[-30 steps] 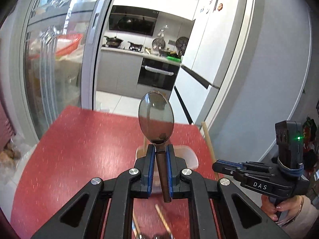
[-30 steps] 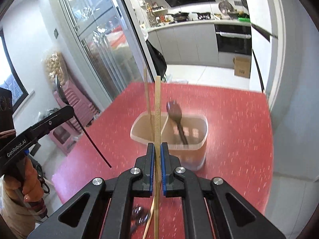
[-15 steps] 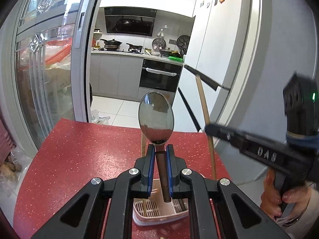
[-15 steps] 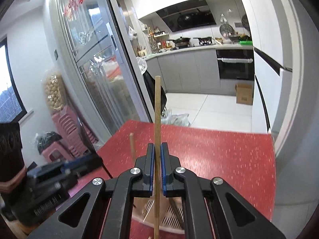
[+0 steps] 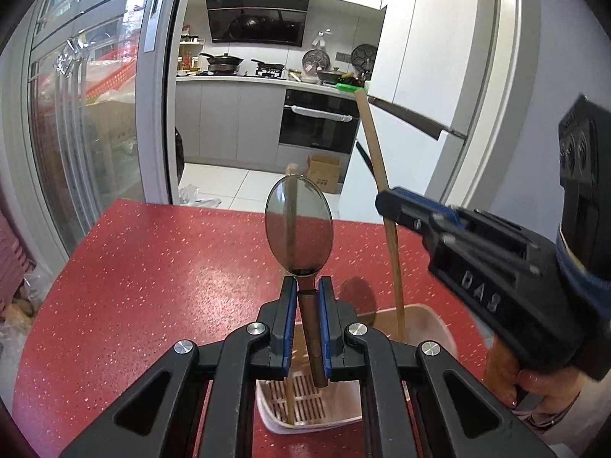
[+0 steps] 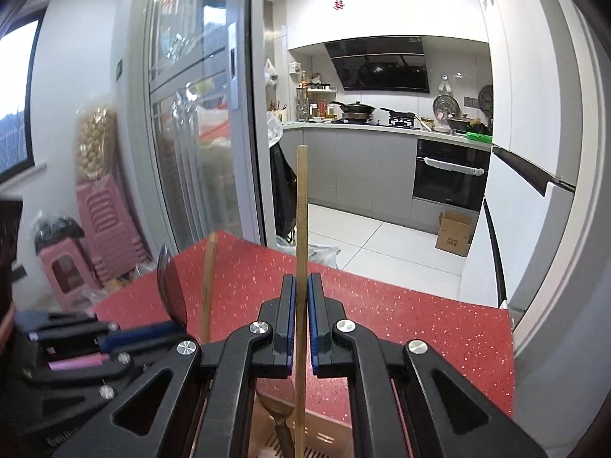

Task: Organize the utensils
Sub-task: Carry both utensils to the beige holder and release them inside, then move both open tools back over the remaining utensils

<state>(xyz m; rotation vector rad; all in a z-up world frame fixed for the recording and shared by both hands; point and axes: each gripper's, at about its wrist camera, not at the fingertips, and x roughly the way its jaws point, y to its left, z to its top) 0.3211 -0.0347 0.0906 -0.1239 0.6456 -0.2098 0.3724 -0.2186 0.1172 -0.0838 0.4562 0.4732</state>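
My left gripper point(image 5: 305, 290) is shut on the dark handle of a metal spoon point(image 5: 299, 233), bowl upright, right above a pale pink slotted utensil basket point(image 5: 305, 397) on the red table point(image 5: 152, 267). My right gripper point(image 6: 301, 286) is shut on a wooden chopstick point(image 6: 301, 210), held upright over the same basket point(image 6: 324, 435). It shows in the left wrist view point(image 5: 393, 212) with its chopstick point(image 5: 376, 160) reaching down into the basket. Another chopstick point(image 5: 289, 393) and a dark spoon point(image 6: 277, 412) stand in the basket.
The red table ends ahead at a tiled kitchen floor with a cardboard box point(image 5: 322, 171). A glass sliding door point(image 5: 95, 114) is on the left, a white fridge point(image 5: 439, 76) on the right. Pink stools point(image 6: 99, 236) stand beside the table.
Both grippers have risen and closed in over the basket. The right gripper has come nearer to the left one, and its chopstick now dips into the basket.
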